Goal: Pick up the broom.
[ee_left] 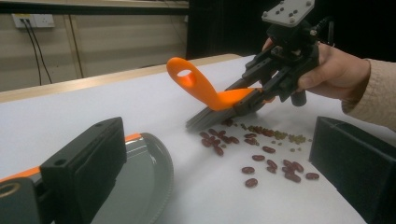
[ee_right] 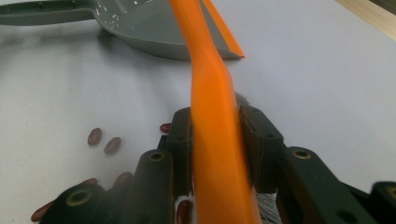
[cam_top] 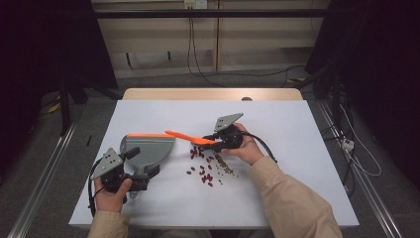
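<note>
My right gripper [cam_top: 213, 141] [ee_left: 254, 100] [ee_right: 215, 128] is shut on an orange hand brush [cam_top: 181, 135] [ee_left: 196, 86] [ee_right: 210, 70]. The brush's grey bristles [ee_left: 205, 120] touch the table beside scattered red beans [cam_top: 204, 171] [ee_left: 261, 158] [ee_right: 105, 142]. A grey dustpan [cam_top: 148, 146] [ee_left: 140, 186] [ee_right: 140, 28] with an orange lip lies flat to the left of the beans. My left gripper [cam_top: 142, 164] [ee_left: 217, 135] sits at the dustpan's handle. Its jaws stand wide apart, the left one over the pan, with bare table between them.
A few smaller greenish beans [cam_top: 225, 168] [ee_left: 289, 137] lie just right of the red ones. The white sheet [cam_top: 297, 173] covers the table, and a wooden strip [cam_top: 213, 94] shows at its far edge. Cables run along the floor beyond.
</note>
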